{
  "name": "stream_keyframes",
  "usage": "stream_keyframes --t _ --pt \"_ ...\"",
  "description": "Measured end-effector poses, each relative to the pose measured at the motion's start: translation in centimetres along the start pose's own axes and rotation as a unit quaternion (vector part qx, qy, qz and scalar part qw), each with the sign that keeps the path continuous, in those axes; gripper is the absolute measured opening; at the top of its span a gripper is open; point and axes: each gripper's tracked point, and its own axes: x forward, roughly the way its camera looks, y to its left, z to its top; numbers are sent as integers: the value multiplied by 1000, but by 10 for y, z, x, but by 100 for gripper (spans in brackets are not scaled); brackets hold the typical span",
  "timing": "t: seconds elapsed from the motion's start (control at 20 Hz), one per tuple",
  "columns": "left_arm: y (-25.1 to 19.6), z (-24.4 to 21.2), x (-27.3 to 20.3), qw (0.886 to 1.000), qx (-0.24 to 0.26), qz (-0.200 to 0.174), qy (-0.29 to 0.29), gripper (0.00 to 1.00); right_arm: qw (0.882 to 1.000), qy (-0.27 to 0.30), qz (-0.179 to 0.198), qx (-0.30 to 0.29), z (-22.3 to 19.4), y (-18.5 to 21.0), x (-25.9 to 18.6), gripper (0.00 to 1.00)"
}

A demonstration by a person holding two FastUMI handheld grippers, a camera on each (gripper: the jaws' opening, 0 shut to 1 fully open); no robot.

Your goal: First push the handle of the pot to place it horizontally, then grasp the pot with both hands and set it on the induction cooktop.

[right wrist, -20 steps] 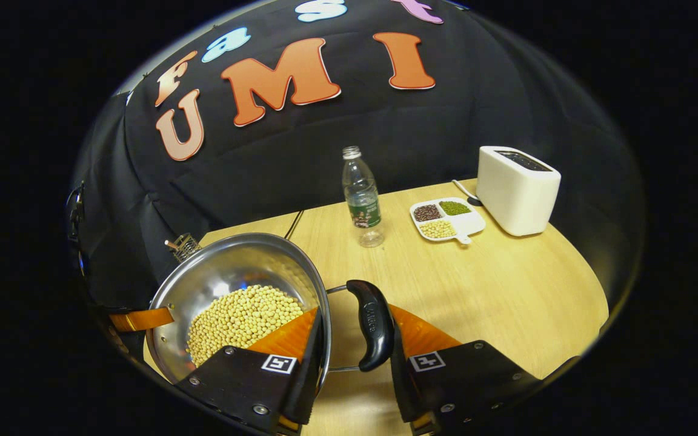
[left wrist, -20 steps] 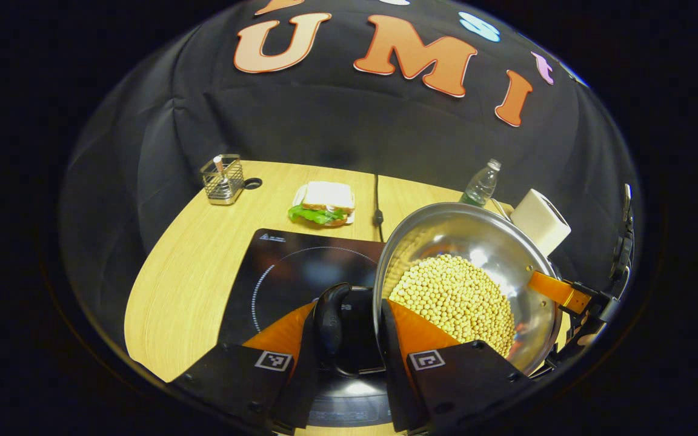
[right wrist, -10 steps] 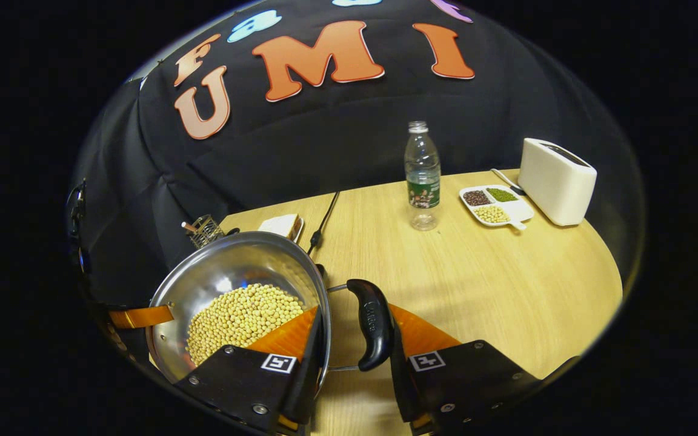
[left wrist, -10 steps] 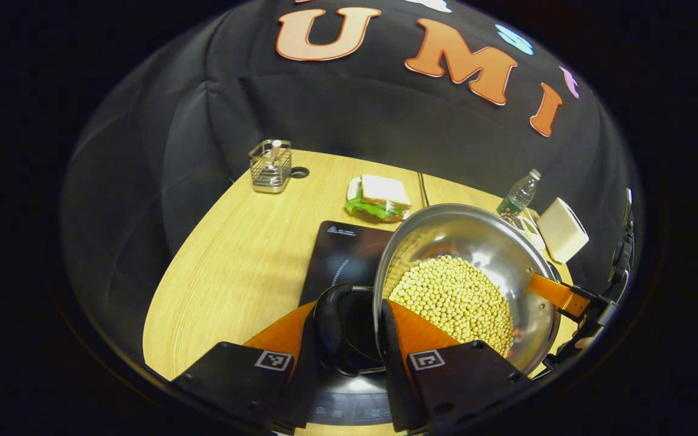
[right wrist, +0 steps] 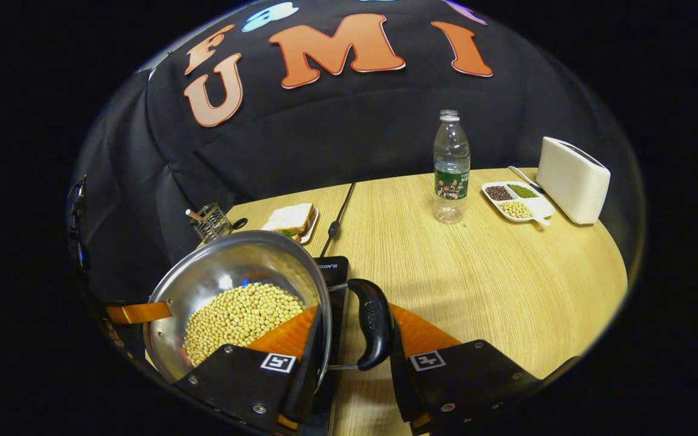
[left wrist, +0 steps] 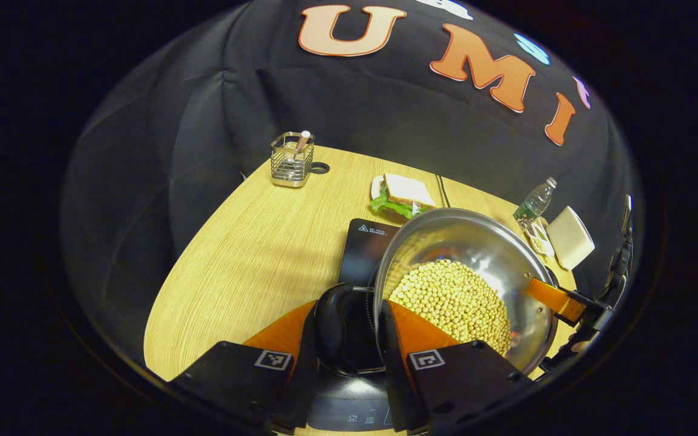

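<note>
So I've got the pot (left wrist: 464,284) up between both tools, full of beans (left wrist: 452,300), and what matters now is where the cooktop (left wrist: 367,245) sits: under the pot, poking out on its left side and far edge, so to me the move is basically straight down. Going left to right: my left tool (left wrist: 349,330) is closed around the left handle (left wrist: 331,327), one finger outside it and one against the pot rim, and the right tool (right wrist: 352,330) has the right handle (right wrist: 373,324) pinched the same way. The handles lie level, so the pot's long axis runs tool to tool. Around it: a wire caddy (left wrist: 291,160) far left, a sandwich (left wrist: 403,195) and cable (right wrist: 337,221) behind the cooktop, then a bottle (right wrist: 451,166), bean tray (right wrist: 515,201) and toaster (right wrist: 573,180) off right, all well apart. Nothing's blocking the drop that I can see.
</note>
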Motion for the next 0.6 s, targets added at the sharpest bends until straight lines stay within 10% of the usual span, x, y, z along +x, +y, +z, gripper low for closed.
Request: stream_keyframes --t 0.45,0.6 --pt "5 6 -4 999 25 32 -9 67 1000 -16 -7 4 12 -7 -12 60" --pt "7 16 -15 998 33 56 -26 90 999 -26 -14 14 22 -18 -21 91"
